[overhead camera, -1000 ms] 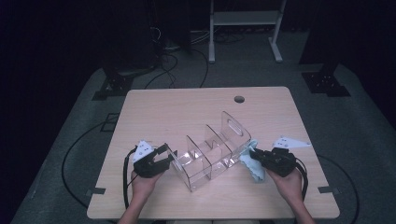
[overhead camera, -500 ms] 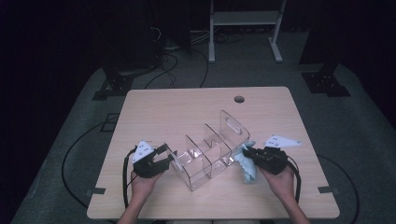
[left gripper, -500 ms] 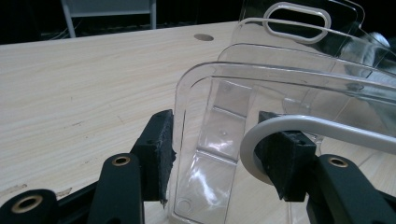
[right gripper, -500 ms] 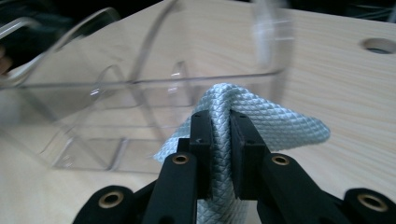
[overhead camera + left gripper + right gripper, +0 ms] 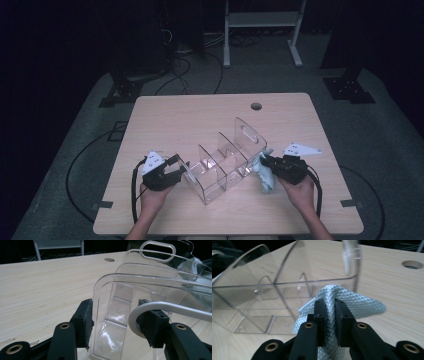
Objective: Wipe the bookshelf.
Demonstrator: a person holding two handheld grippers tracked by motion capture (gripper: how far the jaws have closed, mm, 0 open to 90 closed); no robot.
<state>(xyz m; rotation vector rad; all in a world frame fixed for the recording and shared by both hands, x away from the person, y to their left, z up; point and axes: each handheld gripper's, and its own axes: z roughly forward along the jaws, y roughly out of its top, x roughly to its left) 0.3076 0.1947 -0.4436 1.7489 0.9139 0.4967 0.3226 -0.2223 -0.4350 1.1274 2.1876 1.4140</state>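
A clear plastic organizer (image 5: 225,165) with dividers and a handle cut-out stands slantwise on the wooden table (image 5: 200,115). My left gripper (image 5: 181,167) holds its near-left end. In the left gripper view the jaws (image 5: 116,305) straddle the curved end wall (image 5: 150,280): one pad (image 5: 86,315) lies against its outer face, the other shows through the plastic. My right gripper (image 5: 264,161) is shut on a light blue quilted cloth (image 5: 265,177) at the organizer's right end. In the right gripper view the cloth (image 5: 362,305) bulges out of the jaws (image 5: 329,302) against the clear wall (image 5: 262,290).
A round cable hole (image 5: 256,106) sits near the table's far edge. Behind the table stands a white metal frame (image 5: 260,20), with cables on the dark floor. A grey cable (image 5: 175,308) crosses in front of the left gripper's right jaw.
My right gripper has edged a little to the left with the cloth, closer against the organizer. The left gripper has stayed where it was.
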